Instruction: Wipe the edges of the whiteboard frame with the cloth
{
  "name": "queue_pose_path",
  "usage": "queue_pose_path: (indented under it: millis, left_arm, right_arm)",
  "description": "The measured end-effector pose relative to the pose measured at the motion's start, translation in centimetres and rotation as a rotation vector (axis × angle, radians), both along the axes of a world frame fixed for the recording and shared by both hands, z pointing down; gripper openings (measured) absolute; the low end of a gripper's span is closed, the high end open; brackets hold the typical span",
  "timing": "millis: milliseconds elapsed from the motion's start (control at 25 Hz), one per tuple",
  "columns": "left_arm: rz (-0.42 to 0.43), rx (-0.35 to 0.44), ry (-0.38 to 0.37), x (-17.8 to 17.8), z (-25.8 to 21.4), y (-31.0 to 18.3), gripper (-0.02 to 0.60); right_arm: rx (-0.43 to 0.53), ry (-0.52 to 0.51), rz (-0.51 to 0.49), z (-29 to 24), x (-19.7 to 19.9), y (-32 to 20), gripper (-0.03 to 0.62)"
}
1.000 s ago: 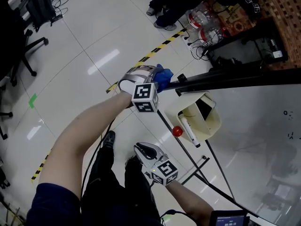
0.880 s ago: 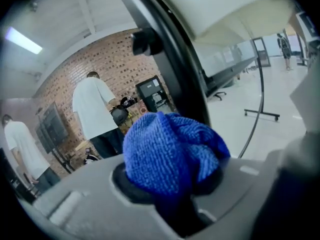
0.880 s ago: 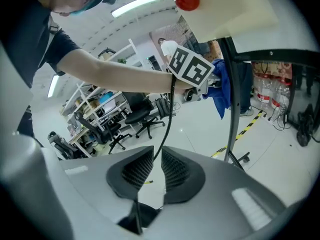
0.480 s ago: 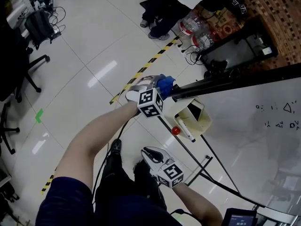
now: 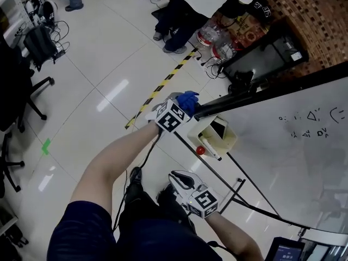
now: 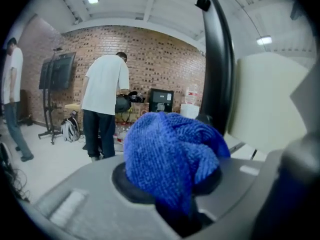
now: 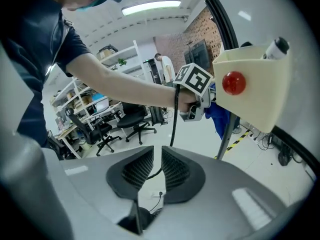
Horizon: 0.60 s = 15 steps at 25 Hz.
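Two tools: left tool [image 5: 182,109] tight on one blue cloth [image 6: 170,154], right tool [image 7: 157,156] slightly ajar, empty.

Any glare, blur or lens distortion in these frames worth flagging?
Head view: lamp glare streaks on the floor tiles, hazy reflections on the whiteboard. Left gripper view: heavy fisheye, dark corners, the blue cloth close up and soft. Right gripper view: same fisheye, the whiteboard frame bows, ceiling lamp blown out.

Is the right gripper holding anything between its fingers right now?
No: on the right gripper the fingers stand slightly apart with nothing between them.
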<state>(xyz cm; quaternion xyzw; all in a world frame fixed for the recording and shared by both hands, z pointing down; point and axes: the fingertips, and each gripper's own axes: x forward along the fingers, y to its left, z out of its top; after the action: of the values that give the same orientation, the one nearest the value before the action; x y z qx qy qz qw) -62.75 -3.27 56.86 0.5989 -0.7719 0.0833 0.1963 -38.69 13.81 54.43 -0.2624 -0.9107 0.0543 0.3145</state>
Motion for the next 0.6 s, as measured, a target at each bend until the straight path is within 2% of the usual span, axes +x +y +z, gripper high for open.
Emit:
queue_pose_path:
  millis: [80,160,280,360,400,440,600]
  left_arm:
    - [-0.002,0.032,0.063,-0.1,-0.7,-0.1,0.127]
    - [0.003,0.071,0.161,0.1,-1.1,0.1,0.126]
    - [-0.009,0.190,0.356,0.0,-2.4,0.8,0.126]
    - [-0.047,0.276,0.439,-1.0,-3.8,1.5,0.127]
    - [-0.058,0.292,0.425,-1.3,-4.6,1.8,0.127]
    - [-0.058,0.279,0.363,-1.4,-5.3,2.0,0.127]
    - [0.002,0.118,-0.096,-0.6,-7.1,0.5,0.129]
  right_arm:
    - [0.009,-0.005,0.016,-0.4,-0.3,-0.5,0.052]
    - [0.014,-0.011,0.018,-0.9,-0.5,-0.6,0.052]
    - [0.021,-0.030,-0.003,-2.1,-1.1,-0.3,0.051]
    - [0.021,-0.051,-0.010,-3.0,-1.8,0.0,0.052]
    - [0.017,-0.061,-0.008,-3.4,-2.1,0.1,0.052]
    - [0.012,-0.069,-0.004,-3.7,-2.4,0.2,0.052]
    - [-0.004,-0.080,0.018,-4.2,-2.8,0.4,0.052]
